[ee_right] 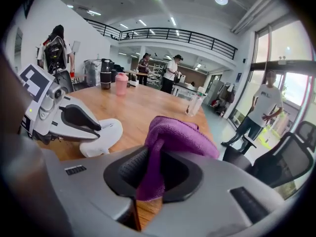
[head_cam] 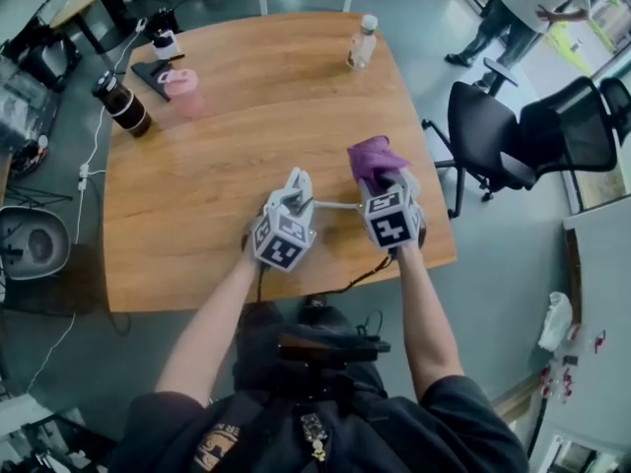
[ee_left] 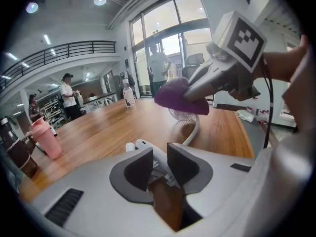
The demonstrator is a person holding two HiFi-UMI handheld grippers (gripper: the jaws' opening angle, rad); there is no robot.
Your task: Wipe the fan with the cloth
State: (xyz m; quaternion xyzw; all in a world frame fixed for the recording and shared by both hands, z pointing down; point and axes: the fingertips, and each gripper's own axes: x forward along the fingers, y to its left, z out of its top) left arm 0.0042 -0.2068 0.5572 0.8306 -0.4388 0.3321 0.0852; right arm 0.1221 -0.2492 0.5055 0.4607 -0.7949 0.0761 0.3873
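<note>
A small white fan with a bendy neck stands near the front edge of the wooden table. My left gripper is shut on its base, seen white between the dark pads. The neck curves up to the round mesh head. My right gripper is shut on a purple cloth, which bunches out past the jaws. In the left gripper view the purple cloth sits right over the fan head, with the right gripper above it.
A pink cup, a dark flask and a small black item stand at the table's far left. A clear bottle stands at the far right. A black office chair is beside the table's right edge. People stand further off.
</note>
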